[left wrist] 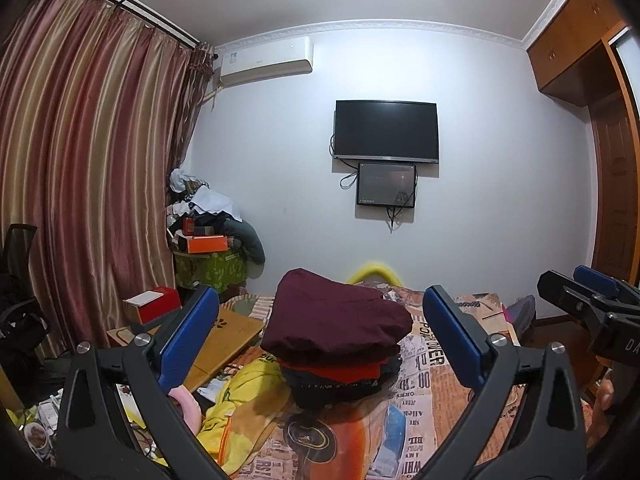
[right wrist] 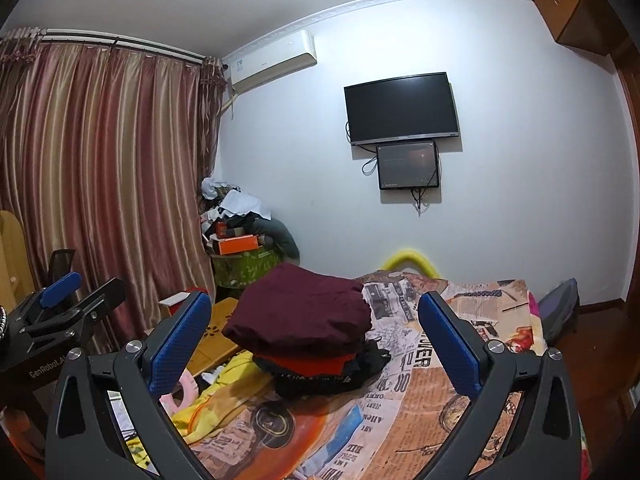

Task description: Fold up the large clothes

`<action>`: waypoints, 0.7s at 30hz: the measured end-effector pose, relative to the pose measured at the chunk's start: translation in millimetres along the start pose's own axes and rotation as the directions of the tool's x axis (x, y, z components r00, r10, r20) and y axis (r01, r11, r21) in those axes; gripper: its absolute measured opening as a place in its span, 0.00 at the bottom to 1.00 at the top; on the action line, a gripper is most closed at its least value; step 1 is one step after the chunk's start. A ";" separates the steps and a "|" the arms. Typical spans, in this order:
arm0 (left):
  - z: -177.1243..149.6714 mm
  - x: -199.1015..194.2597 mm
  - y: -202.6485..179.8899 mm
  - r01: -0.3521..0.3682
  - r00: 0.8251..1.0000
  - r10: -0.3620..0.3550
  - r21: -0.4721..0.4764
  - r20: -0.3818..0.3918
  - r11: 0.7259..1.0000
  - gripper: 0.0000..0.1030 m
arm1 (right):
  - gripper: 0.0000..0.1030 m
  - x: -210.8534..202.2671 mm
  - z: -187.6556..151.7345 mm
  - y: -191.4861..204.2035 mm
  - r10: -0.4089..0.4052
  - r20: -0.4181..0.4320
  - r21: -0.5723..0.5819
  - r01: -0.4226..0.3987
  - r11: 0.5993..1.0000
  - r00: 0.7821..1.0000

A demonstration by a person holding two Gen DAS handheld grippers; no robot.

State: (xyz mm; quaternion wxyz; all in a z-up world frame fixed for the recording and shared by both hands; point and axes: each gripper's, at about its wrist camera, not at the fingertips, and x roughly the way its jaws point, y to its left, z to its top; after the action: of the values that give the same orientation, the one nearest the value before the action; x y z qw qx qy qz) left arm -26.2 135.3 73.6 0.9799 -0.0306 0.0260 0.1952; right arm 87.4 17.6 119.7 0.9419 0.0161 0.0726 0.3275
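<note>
A folded maroon garment [left wrist: 336,316] tops a stack of folded clothes [right wrist: 320,364] on the newsprint-patterned bedspread [right wrist: 420,392].

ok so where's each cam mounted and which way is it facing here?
Left wrist: sits on the left gripper, looking forward over the bed at the folded clothes stack and wall TV; its own open blue fingers show, plus the right gripper at far right.
Right wrist: sits on the right gripper, facing the same way; its open fingers show, and the left gripper at far left.
Shared: clothes stack, bed, TV, curtain.
</note>
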 end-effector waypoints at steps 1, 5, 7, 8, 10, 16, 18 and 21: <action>-0.7 1.0 -0.3 0.000 1.000 0.000 -0.001 -0.004 1.000 0.99 | 1.00 -0.1 0.1 -0.1 0.000 -0.002 0.000 0.000 1.000 1.000; -3.4 4.7 -1.3 0.006 1.000 -0.006 -0.004 -0.019 1.000 0.99 | 1.00 0.3 -0.8 0.6 -0.004 -0.009 0.000 0.004 1.000 1.000; -5.3 5.9 -2.2 0.006 1.000 -0.007 -0.003 -0.024 1.000 0.99 | 1.00 0.6 -0.2 0.5 -0.008 -0.014 -0.001 0.008 1.000 1.000; -5.6 6.7 -2.7 0.007 1.000 -0.007 -0.002 -0.026 1.000 0.99 | 1.00 0.9 -0.7 0.6 -0.008 -0.016 -0.001 0.008 1.000 1.000; -6.1 7.8 -3.9 0.007 1.000 -0.007 0.002 -0.029 1.000 0.99 | 1.00 1.3 -0.6 0.5 -0.010 -0.020 0.001 0.010 1.000 1.000; -8.0 11.5 -3.5 0.010 0.999 -0.010 0.000 -0.039 1.000 0.99 | 1.00 3.2 -1.1 0.4 -0.012 -0.033 0.001 0.012 1.000 0.999; -8.1 12.9 -3.0 0.011 0.999 -0.011 0.000 -0.041 1.000 0.99 | 1.00 3.3 -1.0 1.1 -0.013 -0.037 0.000 0.013 1.000 0.999; -7.9 14.6 -1.2 0.015 0.999 -0.015 -0.002 -0.043 1.000 0.99 | 1.00 4.5 -1.1 0.7 -0.014 -0.041 0.000 0.014 1.000 0.999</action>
State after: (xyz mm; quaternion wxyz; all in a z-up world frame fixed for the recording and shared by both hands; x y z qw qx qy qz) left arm -12.6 139.3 64.9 0.9806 -0.0359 0.0467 0.1872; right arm 90.3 21.0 118.1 0.9424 0.0089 0.0920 0.3213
